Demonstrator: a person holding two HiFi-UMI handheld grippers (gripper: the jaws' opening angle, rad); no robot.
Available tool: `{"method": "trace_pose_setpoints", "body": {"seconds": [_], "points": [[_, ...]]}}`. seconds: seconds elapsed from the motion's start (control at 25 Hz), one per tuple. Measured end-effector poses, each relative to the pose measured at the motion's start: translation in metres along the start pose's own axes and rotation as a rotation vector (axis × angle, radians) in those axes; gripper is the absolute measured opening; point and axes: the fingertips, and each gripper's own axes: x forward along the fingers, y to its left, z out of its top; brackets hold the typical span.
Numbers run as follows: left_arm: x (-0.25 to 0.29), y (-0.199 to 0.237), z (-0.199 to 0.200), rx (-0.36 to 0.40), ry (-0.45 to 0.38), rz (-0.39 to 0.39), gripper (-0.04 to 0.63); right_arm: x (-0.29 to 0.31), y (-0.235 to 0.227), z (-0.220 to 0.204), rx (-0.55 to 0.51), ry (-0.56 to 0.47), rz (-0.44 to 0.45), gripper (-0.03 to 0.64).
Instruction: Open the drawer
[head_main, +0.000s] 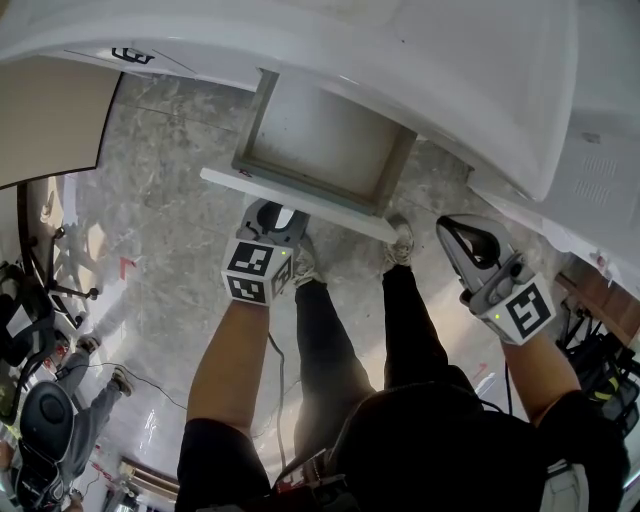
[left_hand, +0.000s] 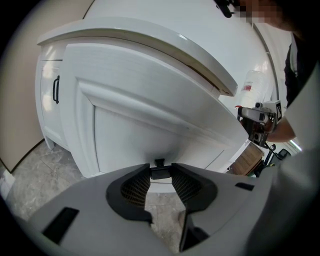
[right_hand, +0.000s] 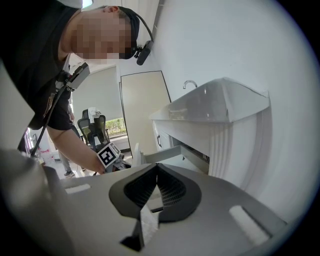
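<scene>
Dark-trousered legs (head_main: 340, 350) stand just behind both tongs. Left tongs (head_main: 277, 213) are closed on the small black handle (left_hand: 160, 172) of the drawer (head_main: 320, 150), which juts out ahead of them from the white cabinet (left_hand: 47, 120), a grip that looks suited to a straight pull. Right tongs (head_main: 455, 232), tips together and empty, hang well off to the side, apparently kept clear. From above, the left tongs hide the handle, and the counter (head_main: 480, 90) cuts off the drawer's back.
</scene>
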Motion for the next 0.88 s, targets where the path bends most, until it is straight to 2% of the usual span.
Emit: {"method": "trace_pose_setpoints", "body": {"seconds": [0.64, 0.88], "points": [[-0.012, -0.001, -0.013, -0.005, -0.001, 0.012, 0.137, -0.002, 0.010, 0.001, -0.011, -0.002, 0.001, -0.005], [-0.014, -0.001, -0.013, 0.017, 0.004, 0.004, 0.137, -0.002, 0.012, 0.001, -0.016, 0.004, 0.001, -0.005]]}}
